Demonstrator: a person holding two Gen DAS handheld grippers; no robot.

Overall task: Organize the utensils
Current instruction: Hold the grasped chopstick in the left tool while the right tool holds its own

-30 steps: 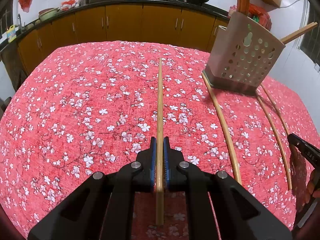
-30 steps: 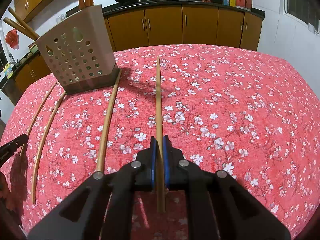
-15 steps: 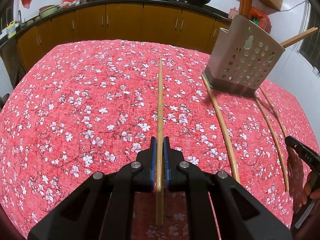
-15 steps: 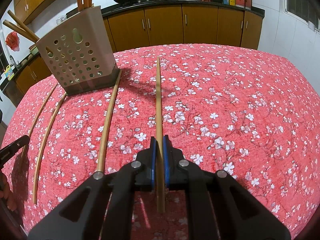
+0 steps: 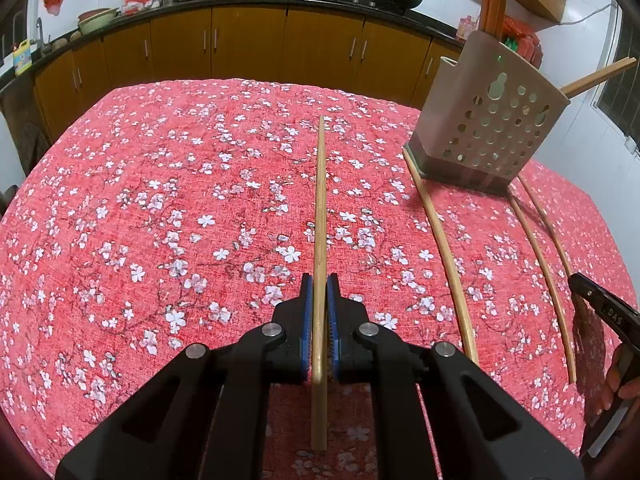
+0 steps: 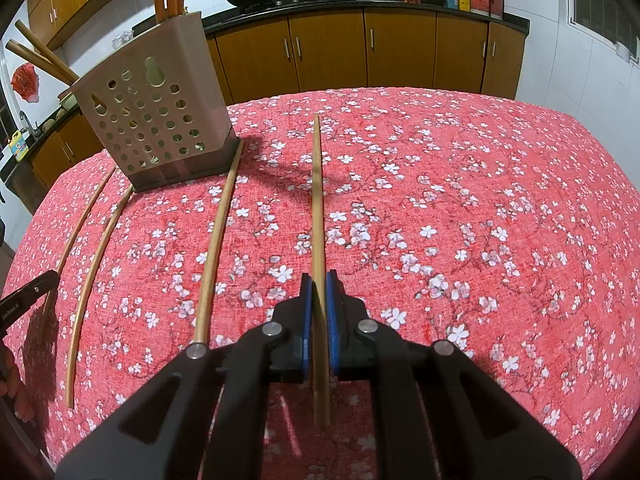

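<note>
My left gripper (image 5: 320, 280) is shut on a long wooden chopstick (image 5: 320, 200), which runs straight ahead over the red flowered tablecloth (image 5: 160, 220). My right gripper (image 6: 318, 278) is likewise shut on another wooden chopstick (image 6: 317, 200) that points forward. A beige perforated utensil holder (image 5: 492, 120) (image 6: 156, 120) stands on the table between the two views, with several chopsticks sticking out of it. Three more chopsticks lie on the cloth near its base: a thick one (image 5: 440, 260) (image 6: 216, 248) and two thin curved ones (image 5: 540, 280) (image 6: 96, 280).
Brown kitchen cabinets (image 5: 248, 44) and a dark counter with woks run behind the table. In the left wrist view a hand (image 5: 624, 384) on the other tool shows at the right edge. The table's far edge lies just past the chopstick tips.
</note>
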